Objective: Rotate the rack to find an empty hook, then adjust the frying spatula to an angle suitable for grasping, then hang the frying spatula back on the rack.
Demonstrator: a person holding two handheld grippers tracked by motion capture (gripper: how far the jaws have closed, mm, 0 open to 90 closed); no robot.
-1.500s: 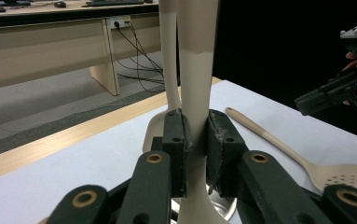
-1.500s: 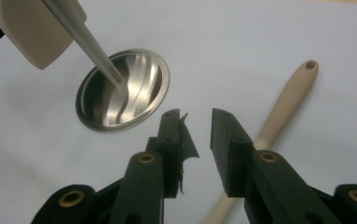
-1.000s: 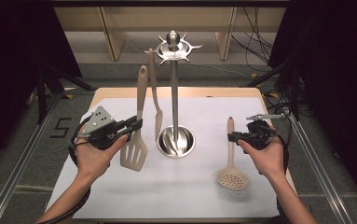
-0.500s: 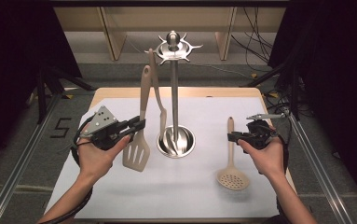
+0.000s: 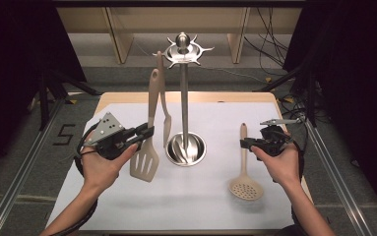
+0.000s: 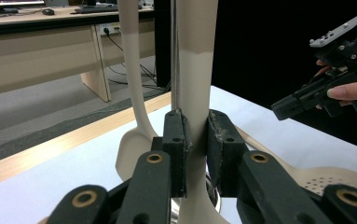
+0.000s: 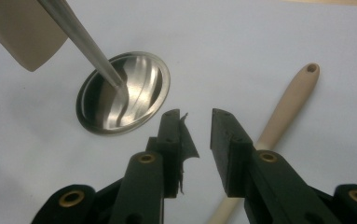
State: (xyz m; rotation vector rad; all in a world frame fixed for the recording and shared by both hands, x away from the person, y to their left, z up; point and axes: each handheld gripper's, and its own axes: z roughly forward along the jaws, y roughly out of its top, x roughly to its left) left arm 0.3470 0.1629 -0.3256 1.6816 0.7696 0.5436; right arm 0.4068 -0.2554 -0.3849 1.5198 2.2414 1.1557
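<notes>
A: From the high view?
B: My left gripper [image 5: 144, 133] holds the slotted turner [image 5: 147, 142] upright beside the stand [image 5: 185, 147].

A: Left gripper view?
B: Jaws clamp its handle [image 6: 195, 93].

A: Right gripper view?
B: My right gripper [image 7: 197, 126] is parted, empty, above the skimmer [image 7: 283, 107] lying on the table.

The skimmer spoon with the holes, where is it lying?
In the high view the skimmer spoon lies flat on the white sheet, right of the metal stand, beside the right gripper.
</notes>
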